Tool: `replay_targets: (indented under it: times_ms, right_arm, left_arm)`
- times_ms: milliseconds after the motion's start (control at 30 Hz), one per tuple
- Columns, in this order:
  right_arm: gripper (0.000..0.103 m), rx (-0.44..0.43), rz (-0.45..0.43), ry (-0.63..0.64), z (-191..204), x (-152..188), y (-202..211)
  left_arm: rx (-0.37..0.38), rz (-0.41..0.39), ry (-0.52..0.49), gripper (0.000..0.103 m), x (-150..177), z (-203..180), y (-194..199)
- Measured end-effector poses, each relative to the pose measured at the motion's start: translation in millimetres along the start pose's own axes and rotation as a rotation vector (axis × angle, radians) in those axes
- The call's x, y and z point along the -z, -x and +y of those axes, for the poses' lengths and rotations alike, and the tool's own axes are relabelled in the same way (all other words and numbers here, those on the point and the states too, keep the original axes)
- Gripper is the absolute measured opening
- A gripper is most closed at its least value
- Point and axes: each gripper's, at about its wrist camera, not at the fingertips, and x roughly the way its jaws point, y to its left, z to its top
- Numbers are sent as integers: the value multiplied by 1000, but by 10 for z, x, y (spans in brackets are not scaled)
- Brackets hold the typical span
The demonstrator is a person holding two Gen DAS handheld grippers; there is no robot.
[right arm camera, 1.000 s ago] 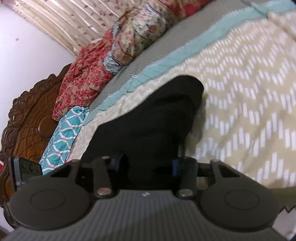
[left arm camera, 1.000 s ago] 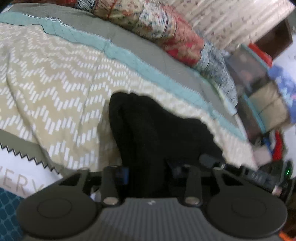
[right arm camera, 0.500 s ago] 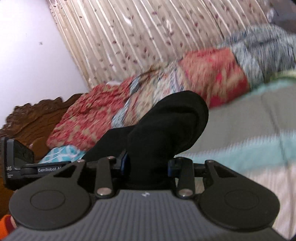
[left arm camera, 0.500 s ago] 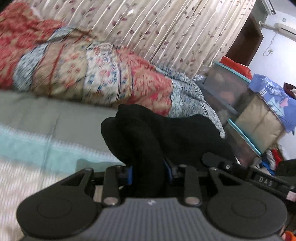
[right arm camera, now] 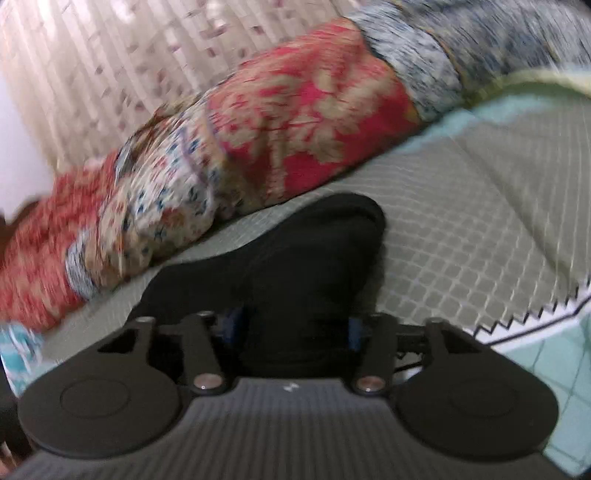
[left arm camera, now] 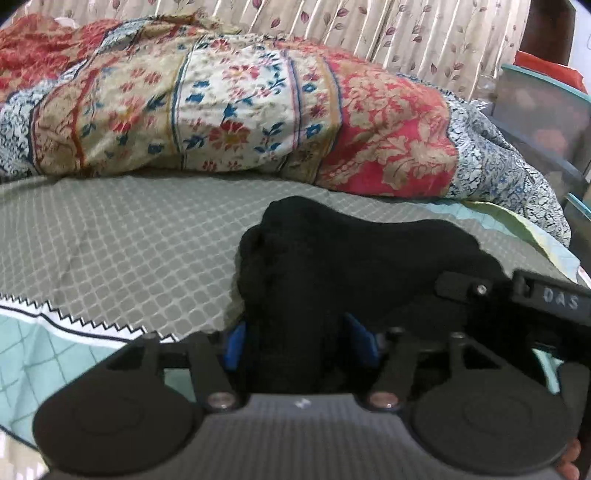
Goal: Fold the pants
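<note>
The black pants (left arm camera: 332, 258) bunch up between the blue pads of my left gripper (left arm camera: 301, 345), which is shut on the cloth. The fabric stretches right toward the right gripper's body (left arm camera: 546, 299). In the right wrist view my right gripper (right arm camera: 295, 330) is shut on the other bunch of the black pants (right arm camera: 317, 251). Both hold the pants over the grey-green checked part of the bedspread (left arm camera: 129, 251). The rest of the pants is hidden below the grippers.
A floral quilt roll (left arm camera: 240, 110) lies across the bed behind the pants, and it also shows in the right wrist view (right arm camera: 258, 140). A patterned curtain (left arm camera: 406, 33) hangs behind. Plastic storage boxes (left arm camera: 543, 110) stand at the right. The bedspread's zigzag border (left arm camera: 74, 317) runs at the left.
Both grippers have carried the pants from the beige chevron part of the bedspread toward the quilt roll, and the views tipped up and then lower over the grey-green checked part.
</note>
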Motion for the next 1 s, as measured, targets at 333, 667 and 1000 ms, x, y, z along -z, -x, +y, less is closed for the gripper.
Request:
replay_targets:
  times_ms: [333, 667, 1000]
  right_arm:
    - [74, 39, -154, 77, 285, 439, 1726]
    - [92, 101, -60, 59, 648, 1537, 2977]
    - [103, 97, -14, 86, 1000, 1826, 3288]
  left_arm:
    - [9, -81, -56, 77, 447, -371, 1657]
    - [-71, 5, -132, 103, 1426, -619, 2964]
    - [-178, -1, -50, 103, 1801, -531, 3688]
